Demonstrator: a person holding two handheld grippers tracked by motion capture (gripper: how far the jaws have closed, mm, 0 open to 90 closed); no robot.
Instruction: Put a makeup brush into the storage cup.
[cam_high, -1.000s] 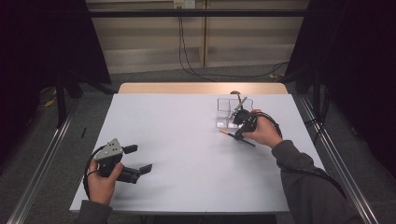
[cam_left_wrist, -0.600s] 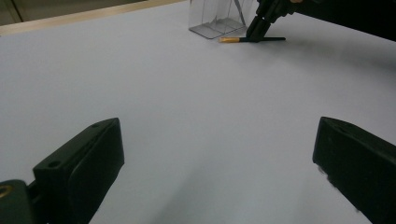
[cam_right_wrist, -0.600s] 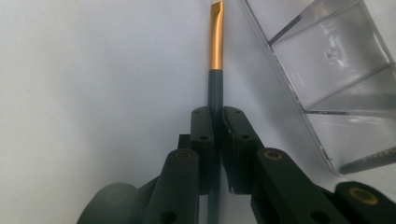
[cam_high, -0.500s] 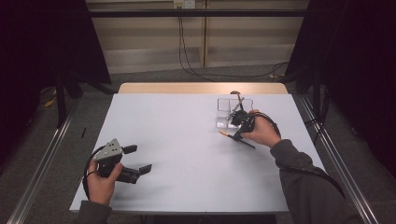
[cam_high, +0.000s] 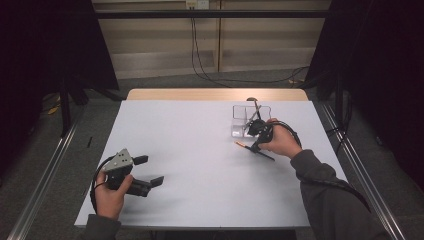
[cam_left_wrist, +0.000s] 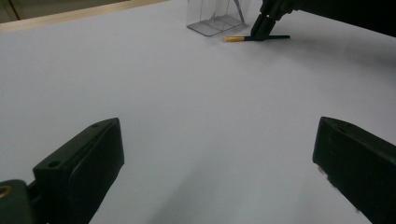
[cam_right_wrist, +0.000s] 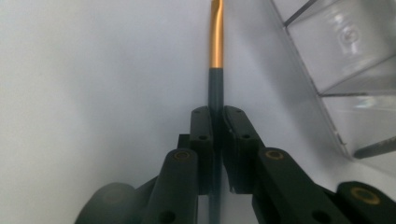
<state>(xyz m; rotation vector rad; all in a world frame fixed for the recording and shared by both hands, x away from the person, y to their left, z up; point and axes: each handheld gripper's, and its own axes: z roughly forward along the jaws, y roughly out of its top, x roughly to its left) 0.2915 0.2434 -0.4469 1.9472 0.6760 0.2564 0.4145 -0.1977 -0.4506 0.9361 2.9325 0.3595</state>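
White tabletop (cam_high: 200, 150) spreads under both hands in the high view. At its near left corner the person's left hand (cam_high: 111, 192) holds the left gripper (cam_high: 147, 171) low over the surface, its two black jaws spread wide apart with nothing between them; a grey three-cornered plate sits on top of it. In the left gripper view those jaws rise at the two bottom corners with bare white table (cam_left_wrist: 196, 121) between them.

Well apart from it, across the middle of the table and toward the far right, lies a slim dark pen with an orange-gold end (cam_high: 241, 145). It rests on the table just in front of a clear plastic organiser box (cam_high: 240, 122) with divided compartments, near it but not inside it. A thin dark rod stands tilted in the box.

The right gripper (cam_high: 256, 146), held in the right hand (cam_high: 282, 142), has its tips down on the pen's dark shaft. In the right gripper view its jaws are pressed together on the dark shaft of the pen (cam_right_wrist: 215, 88), and the golden end points away from the gripper (cam_right_wrist: 215, 140) along the table. The clear box wall (cam_right_wrist: 327, 70) stands just beside the pen on that view's right. The left gripper view shows the same pen (cam_left_wrist: 238, 38) lying flat, with the right gripper's tips (cam_left_wrist: 261, 30) on its dark part, beside the box (cam_left_wrist: 212, 18).
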